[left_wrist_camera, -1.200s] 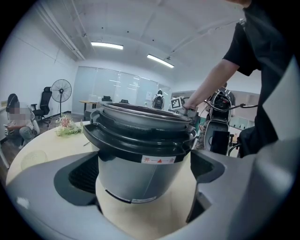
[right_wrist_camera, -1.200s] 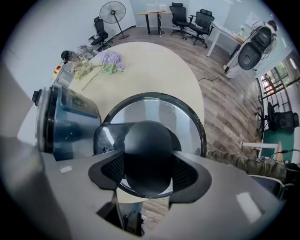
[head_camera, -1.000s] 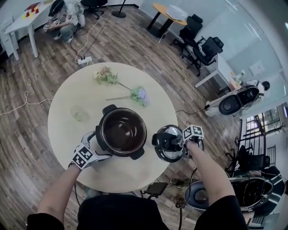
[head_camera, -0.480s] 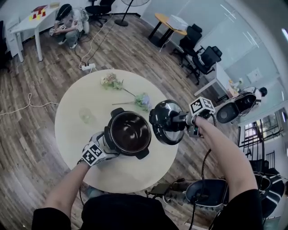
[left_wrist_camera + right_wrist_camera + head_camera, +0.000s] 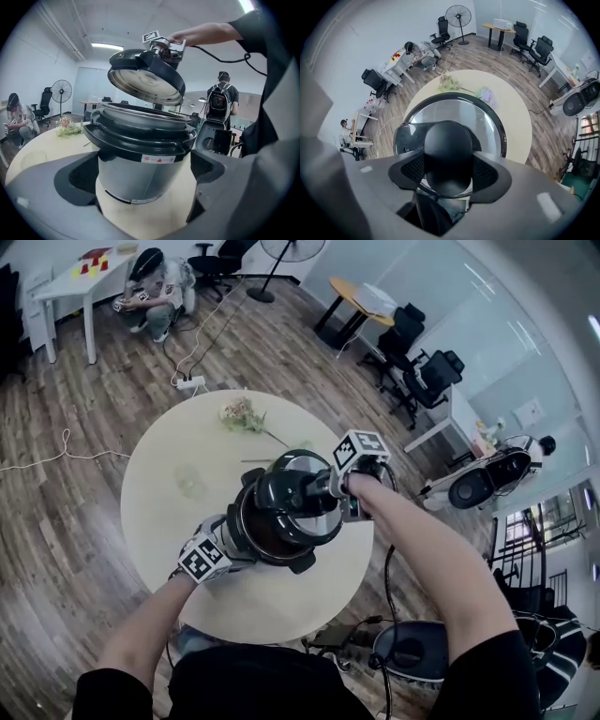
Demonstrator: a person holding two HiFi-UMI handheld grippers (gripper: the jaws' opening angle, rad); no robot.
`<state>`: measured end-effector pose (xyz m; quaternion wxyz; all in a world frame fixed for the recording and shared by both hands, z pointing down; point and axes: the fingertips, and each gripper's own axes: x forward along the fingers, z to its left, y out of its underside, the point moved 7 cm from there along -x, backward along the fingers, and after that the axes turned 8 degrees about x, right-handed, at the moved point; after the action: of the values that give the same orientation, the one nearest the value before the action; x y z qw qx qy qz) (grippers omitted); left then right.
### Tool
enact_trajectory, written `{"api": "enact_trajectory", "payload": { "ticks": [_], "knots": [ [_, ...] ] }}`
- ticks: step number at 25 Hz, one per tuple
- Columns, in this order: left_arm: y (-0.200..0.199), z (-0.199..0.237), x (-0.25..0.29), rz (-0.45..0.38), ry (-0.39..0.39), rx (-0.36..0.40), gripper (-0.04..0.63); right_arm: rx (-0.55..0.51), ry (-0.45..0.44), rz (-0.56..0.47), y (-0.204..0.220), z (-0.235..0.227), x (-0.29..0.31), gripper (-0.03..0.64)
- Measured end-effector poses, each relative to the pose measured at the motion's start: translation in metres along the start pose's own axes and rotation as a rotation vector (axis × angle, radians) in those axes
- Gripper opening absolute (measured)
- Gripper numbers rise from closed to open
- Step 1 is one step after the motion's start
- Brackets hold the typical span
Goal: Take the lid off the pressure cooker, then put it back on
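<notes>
The pressure cooker pot (image 5: 281, 554) stands on the round table (image 5: 178, 456), open at the top. My left gripper (image 5: 225, 542) is at its lower left side; in the left gripper view the pot (image 5: 140, 154) sits between the two pads of the left gripper (image 5: 143, 173), which close against its steel body. The lid (image 5: 291, 493) hangs tilted just above the pot's rim, apart from it. My right gripper (image 5: 330, 488) holds it from above. In the right gripper view the black knob (image 5: 447, 154) is clamped between the pads of the right gripper (image 5: 447, 171).
Dried flowers (image 5: 242, 415) and a clear glass (image 5: 190, 482) lie on the far half of the table. A person (image 5: 155, 282) crouches by a white desk far left. A power strip and cable (image 5: 190, 383) lie on the floor. Office chairs stand at the back right.
My right gripper has carried the lid up and leftward, from beside the pot at the table's right edge to over the pot. The left gripper and pot stayed put.
</notes>
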<state>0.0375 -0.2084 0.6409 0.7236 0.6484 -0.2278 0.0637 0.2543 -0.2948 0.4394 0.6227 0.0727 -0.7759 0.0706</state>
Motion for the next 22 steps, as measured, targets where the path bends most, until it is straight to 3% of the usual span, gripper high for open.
{"api": "enact_trajectory", "payload": {
  "ticks": [22],
  "knots": [
    [0.009, 0.001, 0.0, -0.019, 0.005, 0.002, 0.589, 0.027, 0.193, 0.063, 0.012, 0.052, 0.071, 0.285]
  ]
}}
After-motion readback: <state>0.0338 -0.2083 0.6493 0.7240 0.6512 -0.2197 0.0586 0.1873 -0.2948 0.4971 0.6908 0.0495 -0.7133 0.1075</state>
